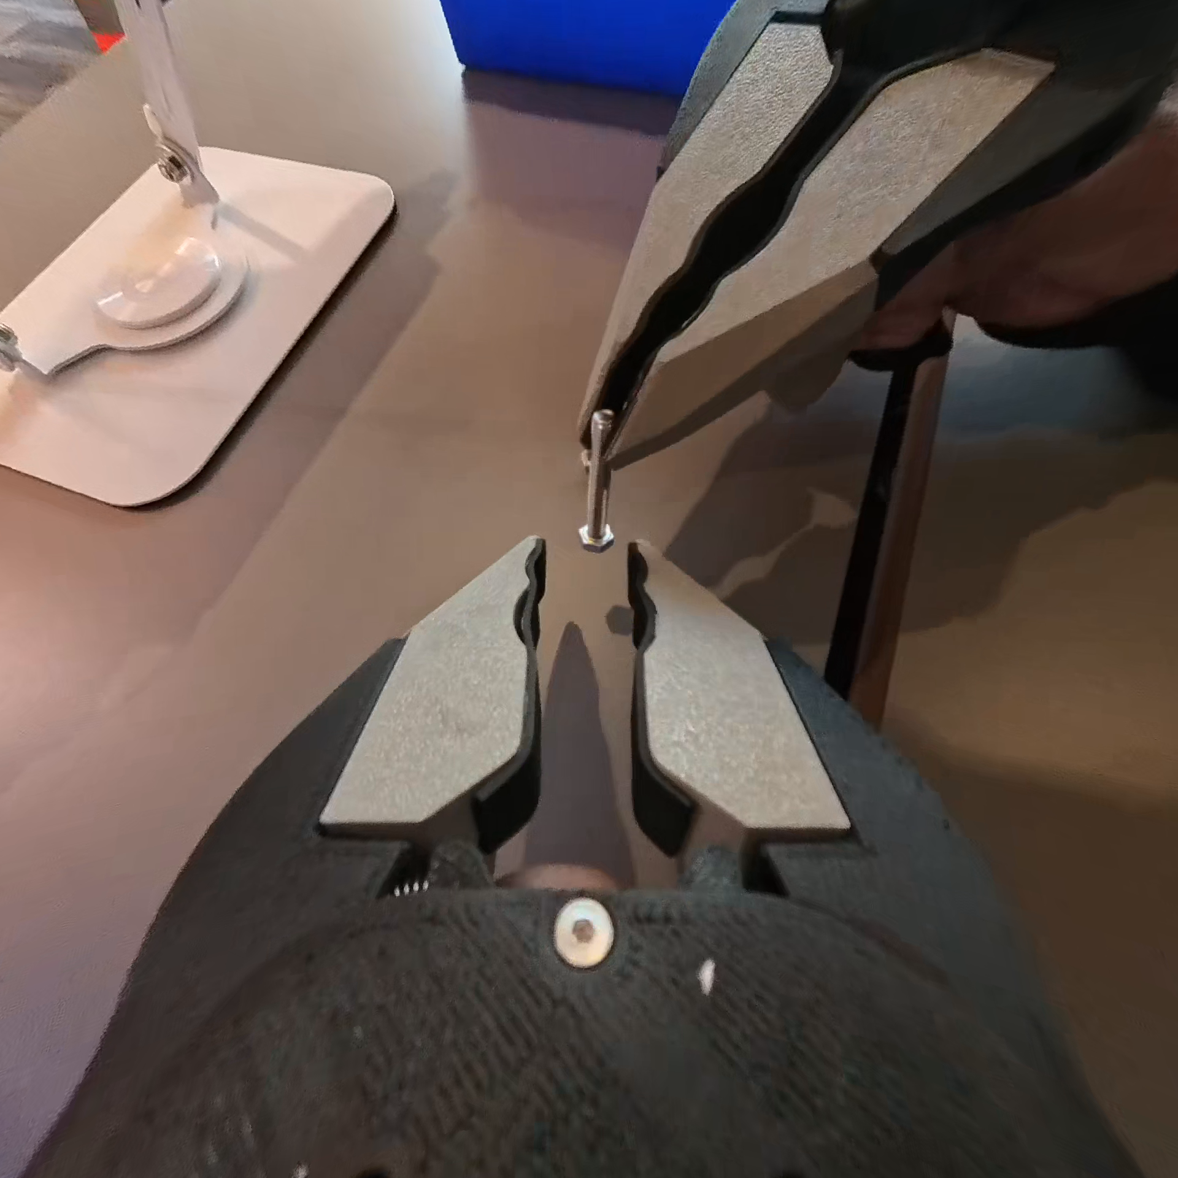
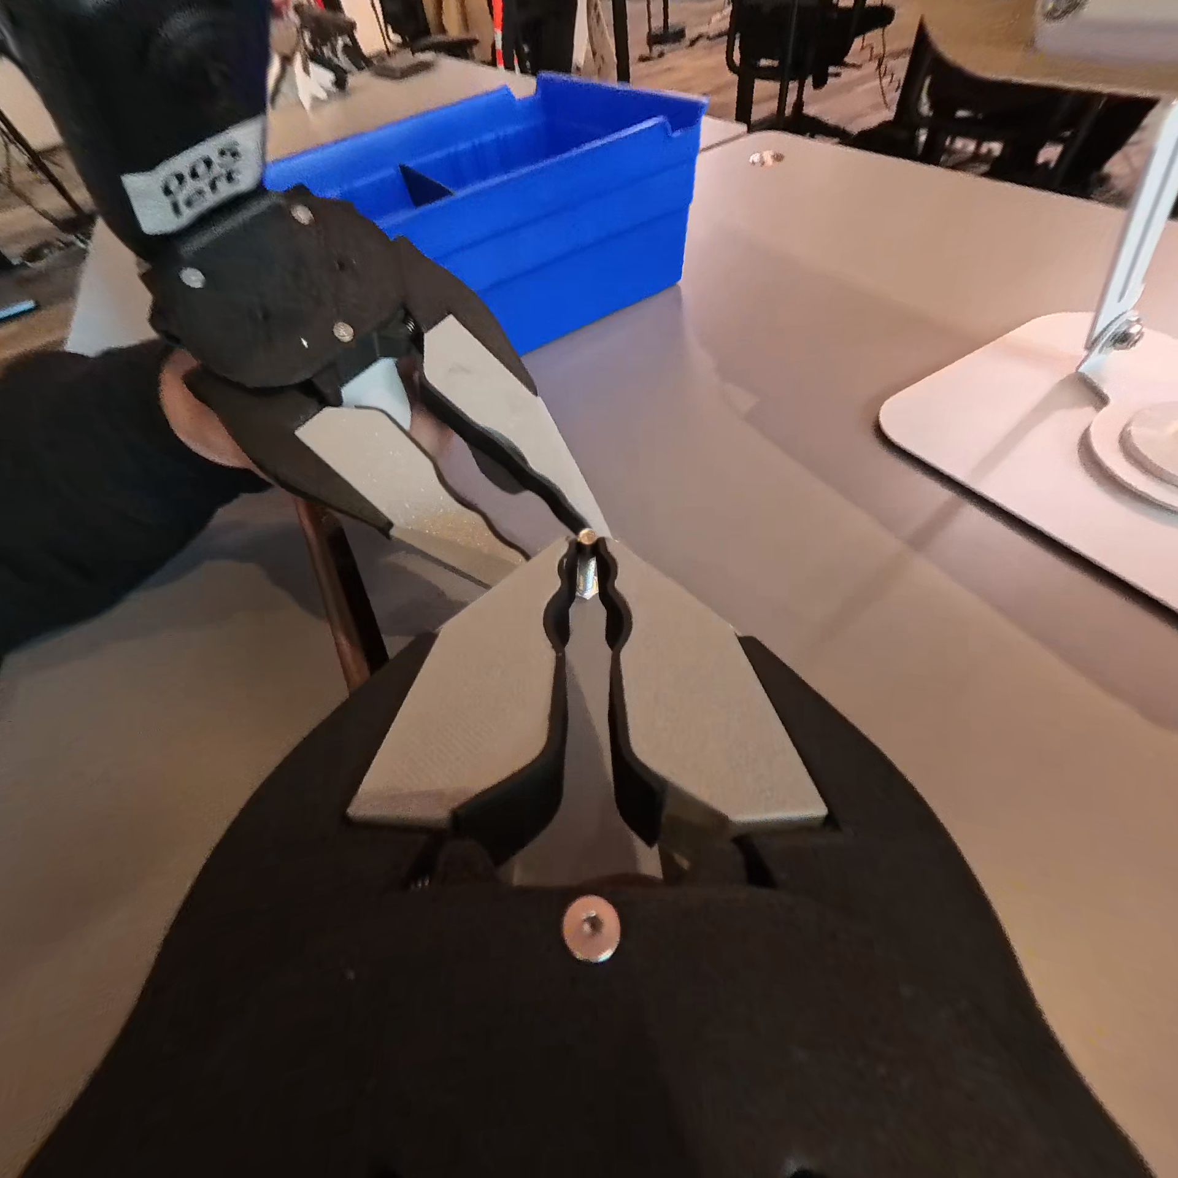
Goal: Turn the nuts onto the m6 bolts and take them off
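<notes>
Behind both, blue bin (image 2: 542, 210) contents hidden, right gripper (image 2: 585, 577) clamping bolt (image 1: 599, 475), left gripper (image 1: 586, 561) released

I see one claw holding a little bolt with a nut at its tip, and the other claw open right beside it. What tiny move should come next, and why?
Probably the left gripper should ease forward and close on the nut. Its fingers are open and stop just short of the nut, which sits at the lower end of the bolt. The right gripper already pinches the bolt's head end, so gripping the nut would allow turning it.

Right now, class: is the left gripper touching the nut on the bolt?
Apart. The left wrist view shows the left gripper open, bare table between its fingertips and the nut.
</notes>
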Action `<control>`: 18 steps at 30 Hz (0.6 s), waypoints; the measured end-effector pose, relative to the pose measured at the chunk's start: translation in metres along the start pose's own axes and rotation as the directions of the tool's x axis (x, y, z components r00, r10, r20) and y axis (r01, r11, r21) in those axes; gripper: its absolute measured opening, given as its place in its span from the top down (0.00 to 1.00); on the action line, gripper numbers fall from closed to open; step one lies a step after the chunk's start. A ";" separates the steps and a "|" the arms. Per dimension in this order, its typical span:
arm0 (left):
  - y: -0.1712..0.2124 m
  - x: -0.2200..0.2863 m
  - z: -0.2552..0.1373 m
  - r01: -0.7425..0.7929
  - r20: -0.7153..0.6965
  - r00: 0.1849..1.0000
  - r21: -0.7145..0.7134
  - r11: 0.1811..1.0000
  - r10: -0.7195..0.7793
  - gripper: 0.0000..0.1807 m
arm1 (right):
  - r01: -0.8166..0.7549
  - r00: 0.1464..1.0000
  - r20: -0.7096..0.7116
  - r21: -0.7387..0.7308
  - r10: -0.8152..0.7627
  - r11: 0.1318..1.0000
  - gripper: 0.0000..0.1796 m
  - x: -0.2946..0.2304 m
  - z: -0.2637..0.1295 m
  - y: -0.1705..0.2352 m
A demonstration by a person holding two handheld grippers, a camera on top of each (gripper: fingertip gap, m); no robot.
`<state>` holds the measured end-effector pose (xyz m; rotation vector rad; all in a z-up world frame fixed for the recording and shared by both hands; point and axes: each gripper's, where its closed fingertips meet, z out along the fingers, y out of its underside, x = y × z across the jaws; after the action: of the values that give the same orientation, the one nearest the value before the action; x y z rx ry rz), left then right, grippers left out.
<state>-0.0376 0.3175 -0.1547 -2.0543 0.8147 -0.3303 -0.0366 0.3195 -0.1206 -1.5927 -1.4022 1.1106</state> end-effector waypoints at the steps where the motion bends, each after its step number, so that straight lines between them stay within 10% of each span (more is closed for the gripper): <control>1: 0.002 0.001 -0.001 -0.002 -0.004 1.000 -0.012 1.000 0.002 0.87 | 0.004 1.000 -0.005 -0.020 -0.004 1.000 0.99 0.000 0.002 0.004; 18: 0.019 0.005 0.002 -0.007 0.012 1.000 -0.118 0.993 0.009 0.84 | 0.114 0.991 -0.048 -0.195 -0.126 0.974 0.99 -0.004 0.021 0.030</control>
<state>-0.0409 0.3083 -0.1714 -2.1599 0.8523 -0.2697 -0.0455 0.3105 -0.1556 -1.6362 -1.5823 0.8712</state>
